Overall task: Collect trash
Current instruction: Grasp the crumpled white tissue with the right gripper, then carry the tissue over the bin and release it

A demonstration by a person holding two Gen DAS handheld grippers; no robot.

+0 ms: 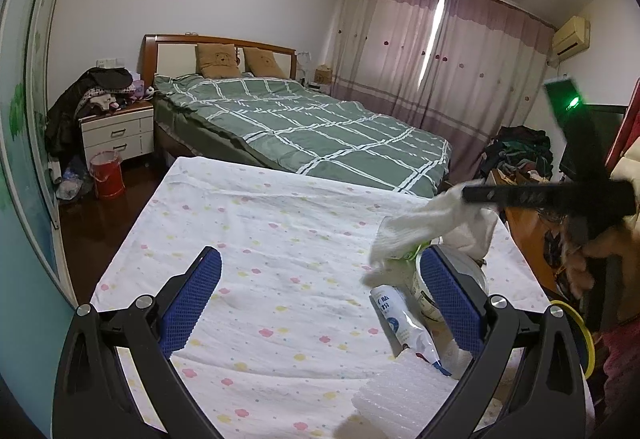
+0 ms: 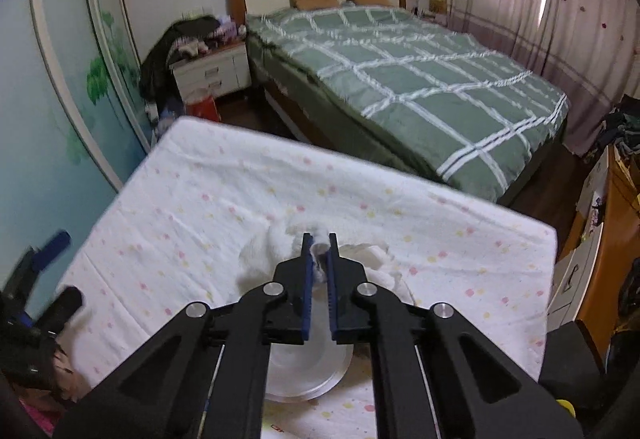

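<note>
A crumpled white tissue [image 1: 412, 231] hangs above the right side of the cloth-covered table [image 1: 260, 223], with my right gripper [image 1: 466, 195] shut on its upper end. In the right wrist view the right gripper [image 2: 319, 237] pinches the tissue [image 2: 260, 259] between its blue pads. A round white tub [image 2: 308, 371] sits just below it. My left gripper [image 1: 320, 255] stands open low over the table with nothing between its fingers. Beside its right finger lie the tub [image 1: 424, 291], a white tube [image 1: 400, 323] and a piece of ribbed white plastic [image 1: 404, 391].
A red bin with a bag liner [image 1: 106, 175] stands on the floor by the white nightstand [image 1: 118, 135], beyond the table's far left corner. A bed with a green checked cover [image 1: 320, 131] lies past the table. A wooden cabinet [image 2: 600, 263] and piled clothes [image 1: 520, 155] are to the right.
</note>
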